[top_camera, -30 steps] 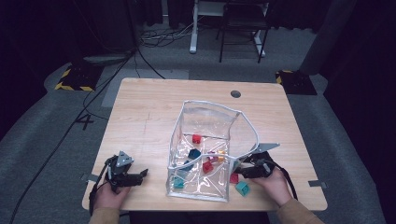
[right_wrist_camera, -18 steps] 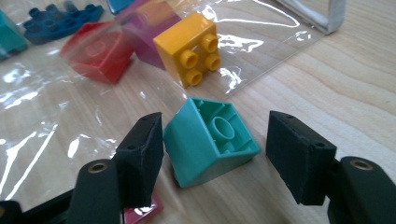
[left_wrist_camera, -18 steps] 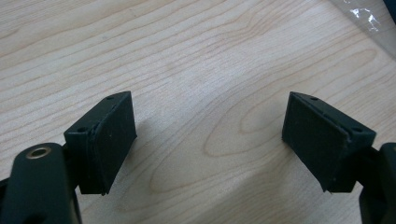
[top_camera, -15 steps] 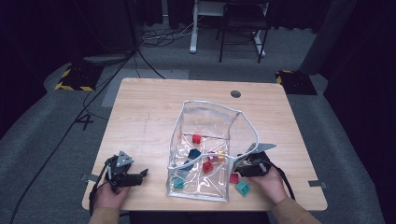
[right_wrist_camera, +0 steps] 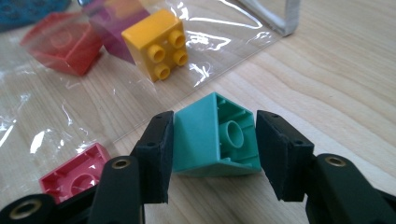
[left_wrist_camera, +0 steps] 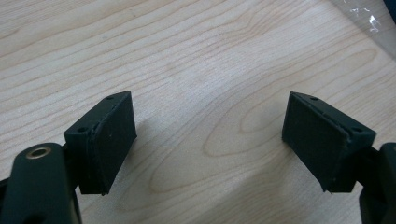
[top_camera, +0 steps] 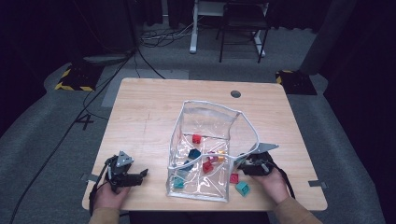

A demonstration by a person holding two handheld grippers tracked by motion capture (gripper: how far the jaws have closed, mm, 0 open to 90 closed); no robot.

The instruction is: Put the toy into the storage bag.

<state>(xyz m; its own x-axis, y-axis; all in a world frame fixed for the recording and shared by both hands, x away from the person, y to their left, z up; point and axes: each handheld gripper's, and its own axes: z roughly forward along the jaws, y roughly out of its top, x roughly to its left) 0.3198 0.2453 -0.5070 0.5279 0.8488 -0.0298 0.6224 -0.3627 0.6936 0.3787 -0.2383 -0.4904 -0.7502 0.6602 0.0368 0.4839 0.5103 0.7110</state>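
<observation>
A teal brick [right_wrist_camera: 217, 137] lies on its side on the wood, hollow underside toward the right gripper view's camera. My right gripper [right_wrist_camera: 215, 144] has just been closing its jaws and both pads now touch the brick's sides. In the high view this gripper [top_camera: 240, 163] sits at the right edge of a clear plastic bag [top_camera: 210, 107] with a white rim. The bag holds a yellow brick [right_wrist_camera: 159, 42], a red one [right_wrist_camera: 60, 44] and several others. My left gripper [left_wrist_camera: 205, 135] stands open over bare wood, left of the bag in the high view [top_camera: 140, 176].
A pinkish-red brick [right_wrist_camera: 77, 175] lies on the table beside the right gripper's left jaw. Another teal brick [top_camera: 242, 188] and a red one [top_camera: 233, 178] lie near the table's front edge. The wooden table [top_camera: 149, 112] has a dark round hole [top_camera: 236, 94] at the back.
</observation>
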